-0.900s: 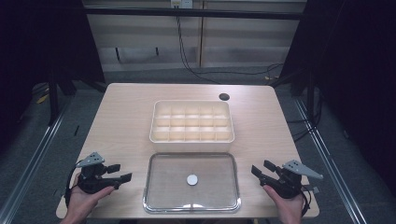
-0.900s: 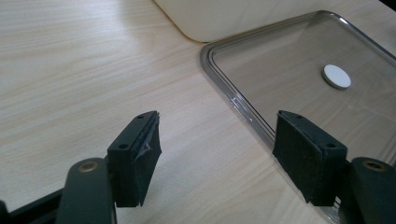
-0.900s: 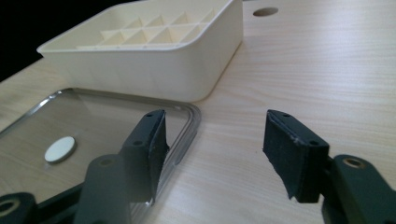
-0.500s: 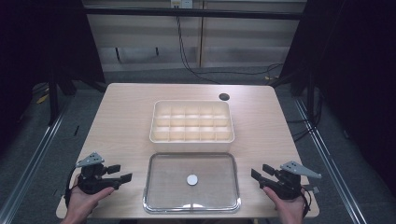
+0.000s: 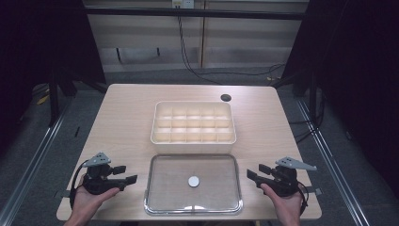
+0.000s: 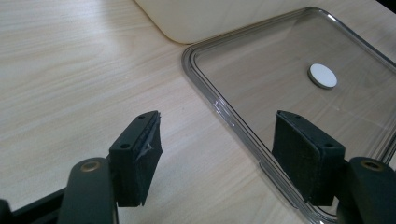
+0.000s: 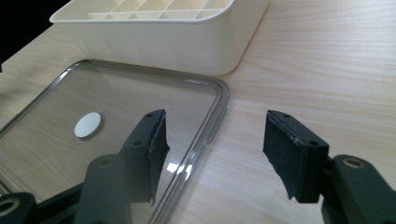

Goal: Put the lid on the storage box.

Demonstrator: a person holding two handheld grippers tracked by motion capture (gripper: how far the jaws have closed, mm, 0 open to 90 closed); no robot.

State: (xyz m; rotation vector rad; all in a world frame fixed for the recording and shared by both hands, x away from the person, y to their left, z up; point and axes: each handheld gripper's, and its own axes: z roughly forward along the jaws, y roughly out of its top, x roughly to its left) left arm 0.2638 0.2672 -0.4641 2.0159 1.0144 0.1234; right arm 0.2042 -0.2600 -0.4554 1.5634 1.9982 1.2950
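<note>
A clear plastic lid [image 5: 193, 183] with a white round disc [image 5: 193, 181] at its middle lies flat on the desk [image 5: 127, 117], just in front of a cream compartment box [image 5: 193, 122]. The left gripper [image 5: 123, 174] and right gripper [image 5: 255, 173] flank its short edges, both with jaws wide apart and empty. Judging the step as lifting the lid onto the box, each pair of jaws should straddle the raised rim, close evenly, and rise together level.
</note>
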